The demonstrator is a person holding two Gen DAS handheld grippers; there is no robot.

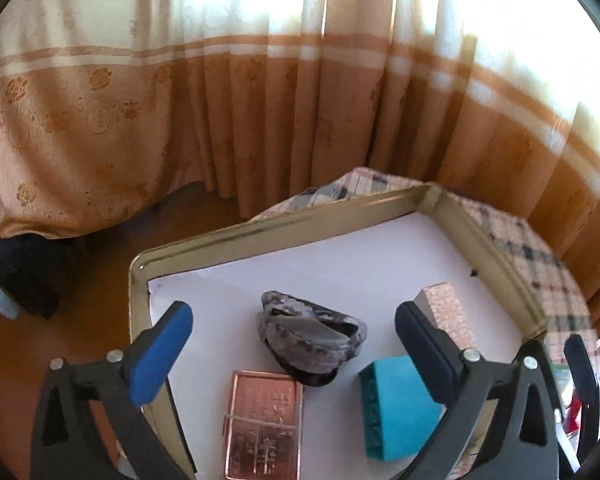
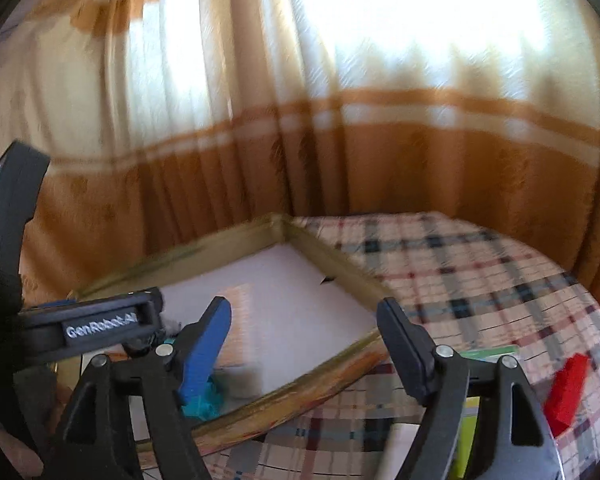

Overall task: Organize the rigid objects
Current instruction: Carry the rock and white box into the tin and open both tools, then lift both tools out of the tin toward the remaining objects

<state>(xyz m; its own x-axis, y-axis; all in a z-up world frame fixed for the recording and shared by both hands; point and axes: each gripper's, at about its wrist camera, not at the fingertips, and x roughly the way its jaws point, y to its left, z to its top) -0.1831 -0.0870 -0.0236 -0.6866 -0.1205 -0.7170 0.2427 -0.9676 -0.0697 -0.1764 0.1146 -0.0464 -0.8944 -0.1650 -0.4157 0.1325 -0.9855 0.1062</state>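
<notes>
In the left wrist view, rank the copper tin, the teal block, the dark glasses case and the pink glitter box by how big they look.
Largest to smallest, as they look:
1. Copper tin, though the frame cuts it off
2. Dark glasses case and teal block, too alike to split
3. Pink glitter box, partly hidden and farther off, so unsure

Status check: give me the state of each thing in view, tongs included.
Left tongs: open, nothing held.
Right tongs: open, nothing held.
Tray: on the checked cloth, holding four things.
Copper case: flat, shut.
Teal block: in tray.
Dark pouch: in tray.
Red block: outside the tray.
</notes>
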